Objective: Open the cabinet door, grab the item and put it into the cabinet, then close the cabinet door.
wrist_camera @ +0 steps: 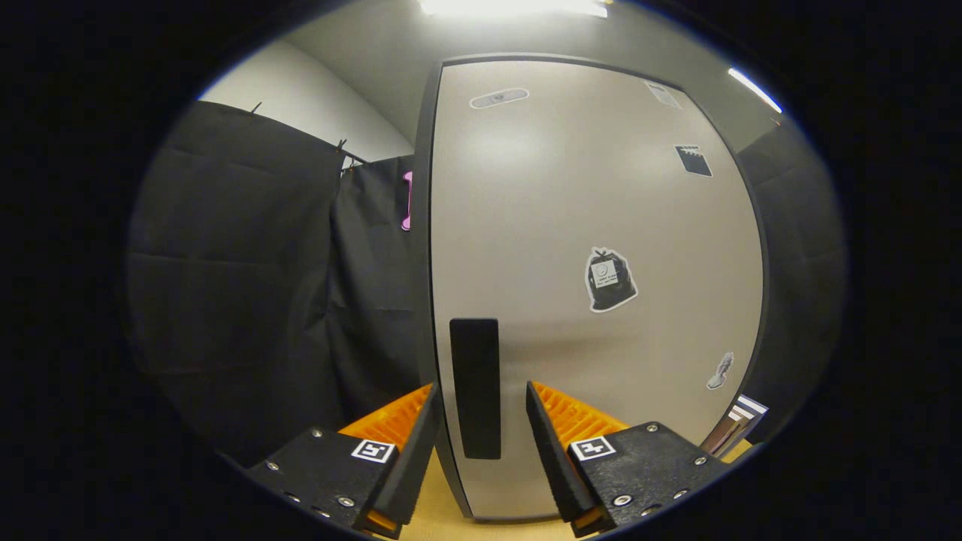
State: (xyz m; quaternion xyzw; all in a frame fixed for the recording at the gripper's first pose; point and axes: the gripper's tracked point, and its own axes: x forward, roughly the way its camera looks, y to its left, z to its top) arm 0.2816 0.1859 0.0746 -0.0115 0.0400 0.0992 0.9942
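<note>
Cabinet door stands closed directly ahead, its dark handle lying between the spread, empty fingers of the gripper, evidently lined up for the opening pull.

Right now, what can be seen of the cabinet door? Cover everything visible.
The cabinet door is a tall, smooth, pale grey panel in a dark frame, shut. A black vertical handle sits near its left edge, low down. Several stickers dot its face, one shaped like a black bag. The open gripper has its fingers on either side of the handle, not visibly pressing it. Black cloth hangs to the door's left.
</note>
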